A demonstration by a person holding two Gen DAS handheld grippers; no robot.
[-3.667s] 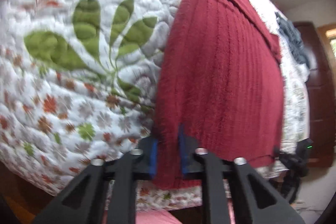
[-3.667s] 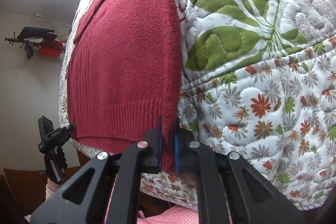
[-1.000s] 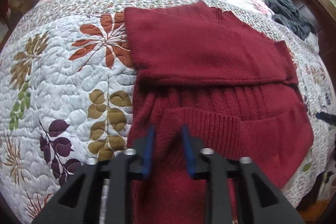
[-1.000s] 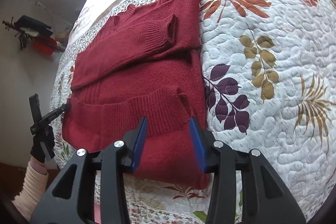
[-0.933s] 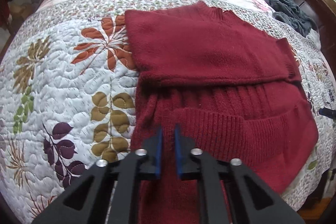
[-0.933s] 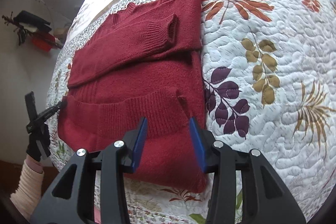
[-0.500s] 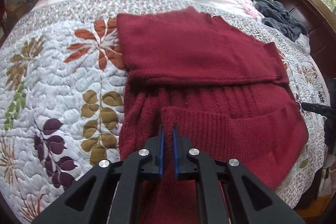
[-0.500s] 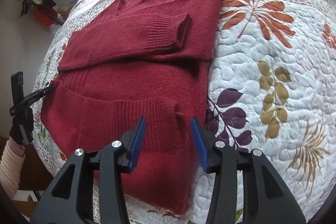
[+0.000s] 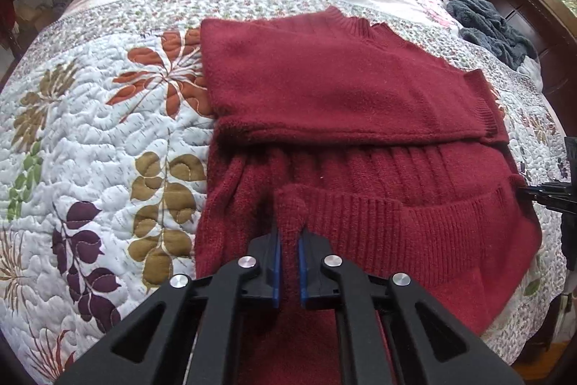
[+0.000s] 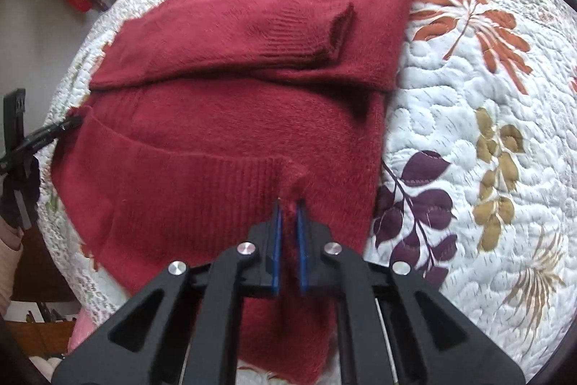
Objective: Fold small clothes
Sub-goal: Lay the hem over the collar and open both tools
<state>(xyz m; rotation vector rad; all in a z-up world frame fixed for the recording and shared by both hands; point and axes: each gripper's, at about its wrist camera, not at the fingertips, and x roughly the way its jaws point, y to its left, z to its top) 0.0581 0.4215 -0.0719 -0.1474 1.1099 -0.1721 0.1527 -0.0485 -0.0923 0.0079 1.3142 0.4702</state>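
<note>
Directly ahead of both pairs of fingers lies a dark red knitted sweater (image 9: 360, 132), spread on a quilted bedspread (image 9: 90, 139) printed with leaves in orange, brown, purple and green. Both sleeves are folded across the chest, one ribbed cuff (image 10: 335, 24) resting on top, far beyond the fingertips. The ribbed bottom hem (image 9: 414, 222) is turned up over the body of the garment, forming a band that runs across just past the fingertips.

From the left wrist view, the left gripper (image 9: 288, 240) has its blue-lined fingers nearly together, pinching a raised tuft of the hem's corner between them. Knit fabric continues beneath and behind the fingers. Off to the right of these fingers, at the sweater's far edge, the tip of the other tool is visible.

From the right wrist view, the right gripper (image 10: 288, 208) likewise has its fingers closed on a small peak of the hem's opposite corner. Bare quilt lies to the right of these fingers; the red fabric fills the space to their left.

Far beyond the fingers, near the bed's upper right edge, sits a heap of grey-blue cloth (image 9: 487, 24).
</note>
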